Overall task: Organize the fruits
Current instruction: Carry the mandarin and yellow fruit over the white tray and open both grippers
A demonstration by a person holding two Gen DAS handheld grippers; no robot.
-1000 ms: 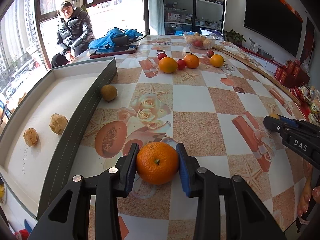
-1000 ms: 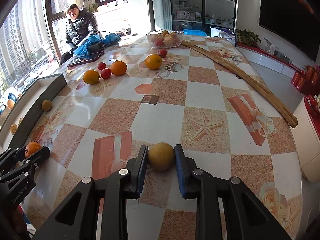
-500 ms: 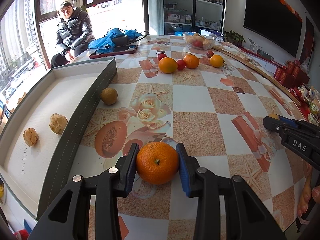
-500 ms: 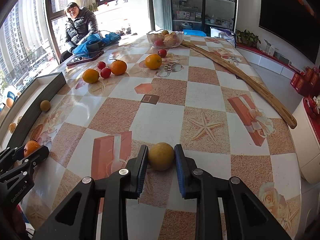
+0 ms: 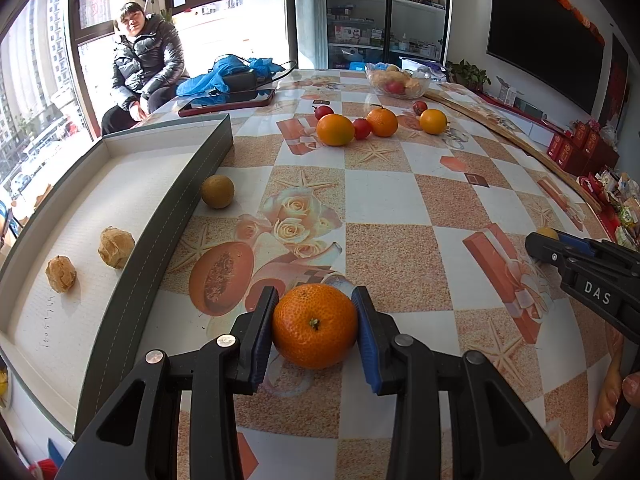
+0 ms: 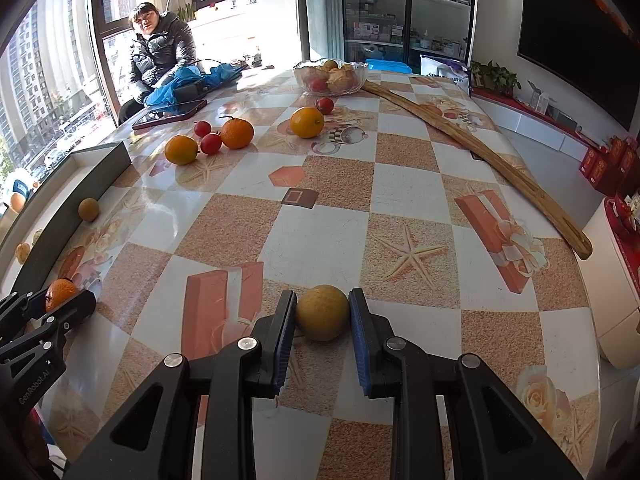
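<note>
The left tool (image 5: 315, 330) clenched a dimpled orange mandarin (image 5: 314, 326) beside the desk's left-edge tray (image 5: 176, 204), while the right tool (image 6: 322, 326) gripped a dull yellow fruit (image 6: 322, 312).

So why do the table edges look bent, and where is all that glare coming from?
Left wrist view: the fisheye lens bows the box wall and the table edge; the window is washed out white. Right wrist view: the same curving, with sunlight shining off the table near the far oranges; the near fruit stays sharp.
</note>
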